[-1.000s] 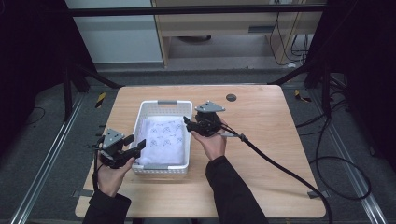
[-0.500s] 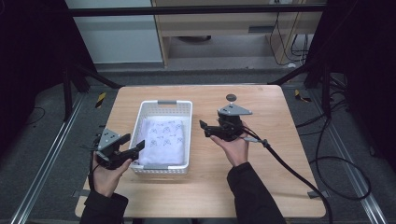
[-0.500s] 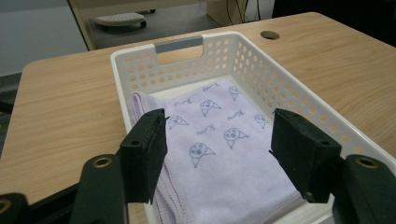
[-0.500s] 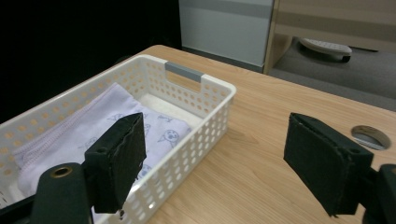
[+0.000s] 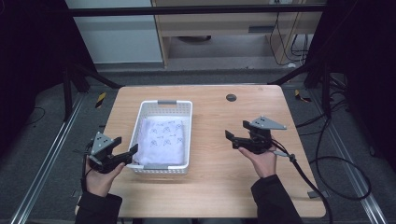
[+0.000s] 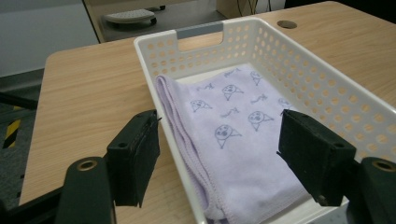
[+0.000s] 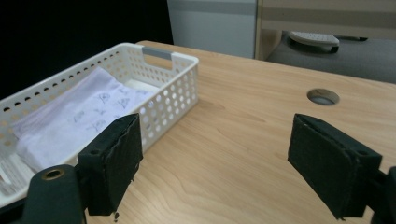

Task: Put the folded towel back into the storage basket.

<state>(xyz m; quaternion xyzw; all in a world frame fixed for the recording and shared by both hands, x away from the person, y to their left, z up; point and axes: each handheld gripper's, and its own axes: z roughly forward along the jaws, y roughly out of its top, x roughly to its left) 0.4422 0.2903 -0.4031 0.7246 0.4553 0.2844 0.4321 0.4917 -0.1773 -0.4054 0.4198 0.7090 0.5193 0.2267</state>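
Observation:
A white perforated basket [image 5: 161,105] sits left of centre on the wooden table [image 5: 210,186], with a folded lilac printed towel [image 5: 163,140] lying flat inside. My left gripper [image 5: 130,153] hovers at the basket's near left corner. Its jaws have just been opening and stand open, touching nothing. In the left gripper view the left gripper [image 6: 219,126] looks over the basket [image 6: 201,30] and the towel [image 6: 233,140]. My right gripper [image 5: 235,134] is over bare wood right of the basket. Its jaws have just been opening too and stand open with nothing between them. The right gripper view shows the right gripper [image 7: 217,126], the basket [image 7: 170,53] and the towel [image 7: 79,116].
A round cable hole [image 5: 230,97] sits in the table's far middle, also in the right gripper view as the cable hole [image 7: 323,96]. The right gripper's cable [image 5: 308,177] trails off the near right edge. Bare wood lies to the right of the basket.
The right gripper left the basket's right side and travelled right across the table, its jaws spreading. The left gripper drew back slightly toward the near left corner and widened. The towel stays in the basket.

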